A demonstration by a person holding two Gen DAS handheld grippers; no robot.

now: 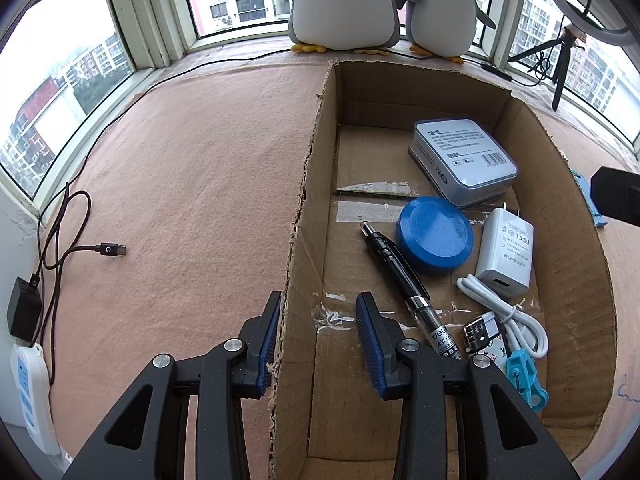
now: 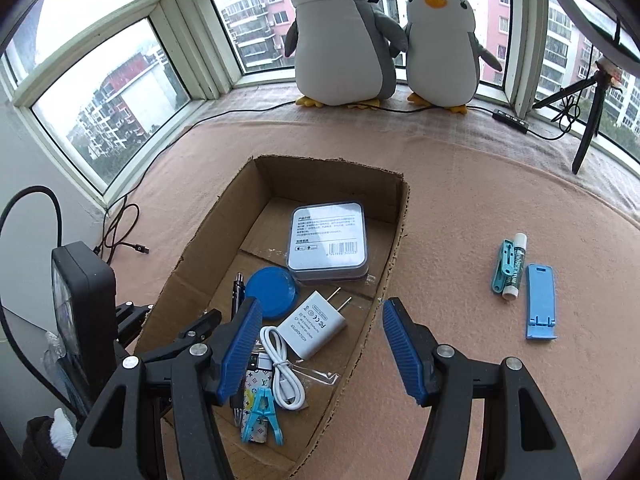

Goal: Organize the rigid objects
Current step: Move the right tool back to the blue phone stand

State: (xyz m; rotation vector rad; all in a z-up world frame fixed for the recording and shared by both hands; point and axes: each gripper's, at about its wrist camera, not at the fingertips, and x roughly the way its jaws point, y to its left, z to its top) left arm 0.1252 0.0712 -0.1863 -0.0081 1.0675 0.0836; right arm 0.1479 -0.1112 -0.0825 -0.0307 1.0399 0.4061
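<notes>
Open brown cardboard box (image 2: 332,184) on pink felt-covered surface (image 2: 460,208), under a bay window.

Already inside, lying flat and loosely side by side:
- grey rectangular tin (image 2: 327,240)
- round blue plastic lid (image 2: 271,291)
- white plug-in charger block (image 2: 316,324)
- coiled white cable (image 2: 280,372)
- black pen (image 1: 394,268)
- small teal plastic clip (image 2: 262,416)

Not yet boxed, well to the right of the carton and clustered close together:
- second teal clip (image 2: 503,266)
- white lip-balm tube (image 2: 515,266), touching that clip
- light-blue plastic phone stand (image 2: 540,302), just beside the tube

Left tool (image 1: 319,298):
- drawn in narrow, astride the box's left wall
- outer pad against the cardboard; strip of box floor showing beside the inner pad
- likely there to brace the carton against sliding on the felt during drops, not to carry anything

Right tool (image 2: 322,306):
- jaws wide, nothing between them
- hangs over the box's near right corner, angled downward

Judged roughly two-thirds done. Next: probably across to the three loose pieces. Stand lies flat, so an edge grip is needed. Tube and clip touch, so pinching both at once is a risk.
</notes>
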